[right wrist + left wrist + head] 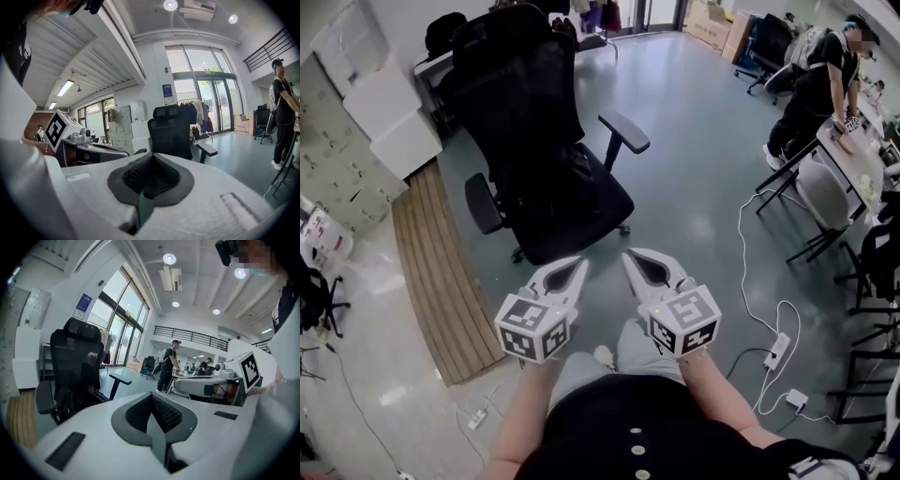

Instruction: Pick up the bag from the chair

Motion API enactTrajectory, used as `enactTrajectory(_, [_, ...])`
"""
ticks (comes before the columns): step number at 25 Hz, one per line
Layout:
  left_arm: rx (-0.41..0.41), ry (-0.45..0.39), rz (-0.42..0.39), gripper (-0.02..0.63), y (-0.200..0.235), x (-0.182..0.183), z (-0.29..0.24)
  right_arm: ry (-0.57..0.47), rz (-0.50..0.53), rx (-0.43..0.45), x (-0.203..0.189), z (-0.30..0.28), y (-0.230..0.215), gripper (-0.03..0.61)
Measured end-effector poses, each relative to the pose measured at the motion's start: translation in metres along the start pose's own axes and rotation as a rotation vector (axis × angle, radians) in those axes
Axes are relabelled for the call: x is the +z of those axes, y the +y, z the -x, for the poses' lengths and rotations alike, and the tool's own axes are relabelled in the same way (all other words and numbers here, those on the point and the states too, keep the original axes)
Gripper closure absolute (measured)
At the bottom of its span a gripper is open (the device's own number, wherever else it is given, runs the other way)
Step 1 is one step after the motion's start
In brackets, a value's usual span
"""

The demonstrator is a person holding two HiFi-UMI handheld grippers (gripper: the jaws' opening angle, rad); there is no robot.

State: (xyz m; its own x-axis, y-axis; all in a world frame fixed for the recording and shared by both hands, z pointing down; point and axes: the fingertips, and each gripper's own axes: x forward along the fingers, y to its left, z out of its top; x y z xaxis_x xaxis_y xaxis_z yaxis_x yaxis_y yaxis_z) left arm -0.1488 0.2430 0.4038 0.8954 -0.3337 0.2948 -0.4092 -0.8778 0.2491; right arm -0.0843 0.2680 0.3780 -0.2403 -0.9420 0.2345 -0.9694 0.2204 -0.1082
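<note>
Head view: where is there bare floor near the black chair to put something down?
Bare grey floor lies between the black chair and the desks at right. Crowded: a power strip by those desks, and white cabinets left of the chair.

We saw a bright, evenly lit room. Daylight came in through the tall glass doors (pixel 206 93), and round ceiling lamps (pixel 169 258) burned as small white glare spots, with 4 of them showing in the left gripper view. The grey floor (pixel 703 112) carried a pale sheen and only faint, soft shadows, while the black chair (pixel 525 112) swallowed nearly all detail. Both gripper views bent hard at the edges and went black in the corners. The nearest white surfaces in these 2 views were out of focus; the far room was sharper.
</note>
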Motion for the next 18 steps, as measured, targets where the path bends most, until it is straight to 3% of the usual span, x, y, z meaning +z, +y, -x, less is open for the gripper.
enactTrajectory(4, [-0.009,0.029,0.017,0.597,0.018,0.001,-0.017,0.019,-0.022,0.026,0.001,-0.025,-0.009,0.580])
enactTrajectory(9, [0.009,0.007,0.110,0.597,0.049,0.008,-0.038,0.034,-0.004,0.069,0.005,-0.062,-0.025,0.580])
enactTrajectory(18, [0.093,-0.036,0.178,0.597,0.120,0.044,-0.113,0.075,0.029,0.134,0.020,-0.146,-0.105,0.580])
